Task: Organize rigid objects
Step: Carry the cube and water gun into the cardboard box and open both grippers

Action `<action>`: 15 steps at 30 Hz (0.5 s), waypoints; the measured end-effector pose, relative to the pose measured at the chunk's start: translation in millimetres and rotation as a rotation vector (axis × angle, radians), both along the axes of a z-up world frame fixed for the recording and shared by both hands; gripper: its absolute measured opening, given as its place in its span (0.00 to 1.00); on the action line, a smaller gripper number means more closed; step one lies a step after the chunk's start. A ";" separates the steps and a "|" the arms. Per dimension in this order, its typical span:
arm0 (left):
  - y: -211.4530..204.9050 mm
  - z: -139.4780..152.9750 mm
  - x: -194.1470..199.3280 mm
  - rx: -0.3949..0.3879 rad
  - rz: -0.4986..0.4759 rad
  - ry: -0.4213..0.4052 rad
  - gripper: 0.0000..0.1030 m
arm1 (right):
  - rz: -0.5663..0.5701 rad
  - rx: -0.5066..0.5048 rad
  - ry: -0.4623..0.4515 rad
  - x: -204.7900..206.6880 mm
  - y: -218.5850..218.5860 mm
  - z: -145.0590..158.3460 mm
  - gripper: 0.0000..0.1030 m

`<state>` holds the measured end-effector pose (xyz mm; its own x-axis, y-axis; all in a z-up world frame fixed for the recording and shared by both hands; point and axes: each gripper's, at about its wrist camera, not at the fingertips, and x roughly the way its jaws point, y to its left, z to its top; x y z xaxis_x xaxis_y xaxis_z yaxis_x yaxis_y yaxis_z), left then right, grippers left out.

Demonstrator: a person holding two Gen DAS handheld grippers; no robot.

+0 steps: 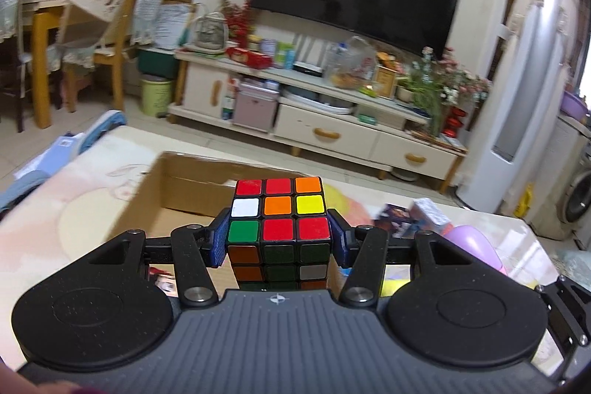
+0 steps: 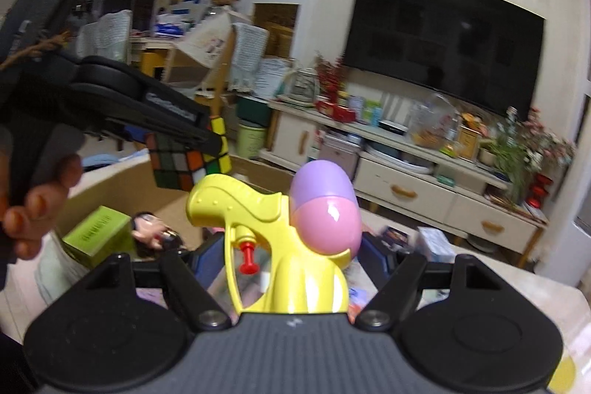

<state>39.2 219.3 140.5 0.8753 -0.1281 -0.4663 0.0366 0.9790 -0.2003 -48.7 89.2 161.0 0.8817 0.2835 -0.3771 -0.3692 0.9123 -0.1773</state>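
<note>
Left claw point(image 1: 279, 239) grips cube point(image 1: 279, 209); right claw point(image 2: 291, 261) apparently grips water gun point(image 2: 266, 235) above box point(image 1: 192, 187).

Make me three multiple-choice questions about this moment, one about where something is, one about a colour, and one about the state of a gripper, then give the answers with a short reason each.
1. Where is the green box?
A. inside the cardboard box
B. on the TV stand
C. in the right gripper

2. What colour is the trigger of the toy water gun?
A. blue
B. red
C. white

3. What is the left gripper doing?
A. standing open and empty
B. shut on the toy water gun
C. shut on the puzzle cube

Answers: 1 A, it lies in the carton beside a doll figure. 2 B, the red plunger shows below the yellow body. 3 C, both blue pads press the cube's sides.
</note>
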 end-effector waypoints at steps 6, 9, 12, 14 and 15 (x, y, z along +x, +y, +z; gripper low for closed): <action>4.3 -0.6 2.9 0.006 0.069 0.017 0.62 | 0.085 -0.030 0.018 9.1 31.6 -3.6 0.73; 6.0 -2.8 3.7 -0.007 0.085 0.040 0.62 | 0.114 -0.038 0.039 13.6 44.8 -8.7 0.74; 9.2 -4.7 2.6 0.006 0.099 0.053 0.62 | 0.141 -0.048 0.062 16.1 55.3 -14.8 0.74; 8.5 -5.5 3.6 0.018 0.107 0.065 0.62 | 0.156 -0.058 0.076 17.2 61.9 -19.3 0.74; 10.4 -6.2 3.6 0.020 0.108 0.072 0.62 | 0.161 -0.062 0.083 18.2 64.3 -21.5 0.74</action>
<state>42.8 229.7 134.4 0.8478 -0.0252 -0.5298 -0.0828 0.9803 -0.1792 -30.5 153.5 139.6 0.7919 0.3921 -0.4681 -0.5249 0.8288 -0.1937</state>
